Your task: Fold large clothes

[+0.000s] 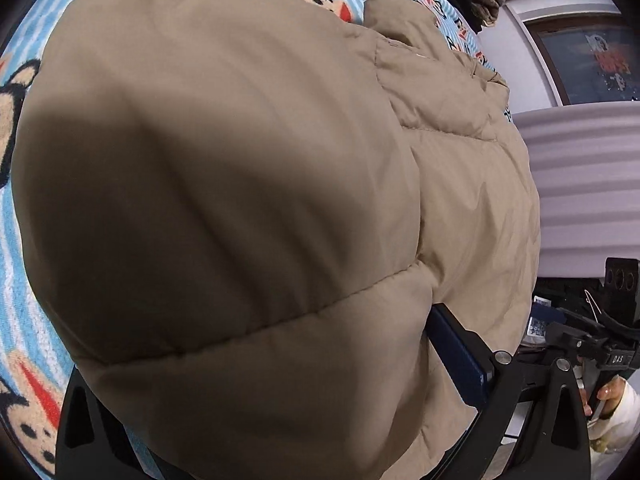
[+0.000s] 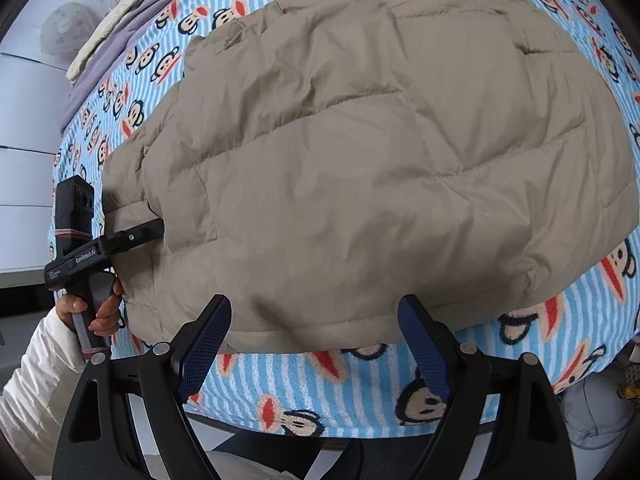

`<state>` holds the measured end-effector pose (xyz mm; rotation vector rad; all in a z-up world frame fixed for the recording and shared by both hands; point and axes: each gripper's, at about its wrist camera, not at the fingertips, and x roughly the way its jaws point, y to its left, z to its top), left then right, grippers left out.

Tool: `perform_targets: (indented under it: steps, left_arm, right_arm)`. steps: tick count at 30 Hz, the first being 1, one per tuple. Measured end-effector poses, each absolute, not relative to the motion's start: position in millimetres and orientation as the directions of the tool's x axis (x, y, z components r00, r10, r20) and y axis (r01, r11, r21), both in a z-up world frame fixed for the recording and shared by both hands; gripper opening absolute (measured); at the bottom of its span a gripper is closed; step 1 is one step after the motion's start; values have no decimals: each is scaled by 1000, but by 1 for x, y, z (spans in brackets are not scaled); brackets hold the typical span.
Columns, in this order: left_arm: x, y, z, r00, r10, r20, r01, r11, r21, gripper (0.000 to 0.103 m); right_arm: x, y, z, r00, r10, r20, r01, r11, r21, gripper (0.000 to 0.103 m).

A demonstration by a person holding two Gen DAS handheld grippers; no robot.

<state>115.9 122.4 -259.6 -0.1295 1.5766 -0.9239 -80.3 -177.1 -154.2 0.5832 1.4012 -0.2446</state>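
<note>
Right wrist view | one left gripper (image 2: pixel 154 228) at jacket's left edge, finger under fabric, grip unclear | one tan puffer jacket (image 2: pixel 360 168) flat on one monkey-print blanket (image 2: pixel 320 392) | one right gripper (image 2: pixel 316 344) spread wide, empty, near hem

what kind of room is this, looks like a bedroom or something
Most likely a bedroom at home. A tan puffer jacket lies spread on a bed-like surface covered by a blue striped cartoon monkey blanket, with a purple sheet at its far edge and a window beside it.
</note>
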Motion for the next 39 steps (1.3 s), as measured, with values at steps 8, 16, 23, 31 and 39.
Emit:
perform_targets:
  steps: [8,16,23,31,39]
  left_arm:
    - [112,133,-240,-288,-678,-676,296,608,-737,30]
    - [89,112,-162,-228,-686,-691,306,623,-720,30]
    - [49,37,-76,-179,-653,-736,382,644,-663,29]
    - [5,-88,-35,-142,-571,-808,472,678,-563,30]
    - [-1,-175,-54,-264,-554,-790,466,644,-607,59]
  right_arm:
    - [-52,-191,-141,270,10,-963,422,897,127,20]
    - [2,-218,-170,343,5,-939,370,919,140,17]
    - [24,-241,-196,351,144,-925,368,887,278,17]
    - [18,-281,-201,357,343,-869,391,790,472,16]
    - [-74,-375,-150,491,336,-803,477,668,571,17]
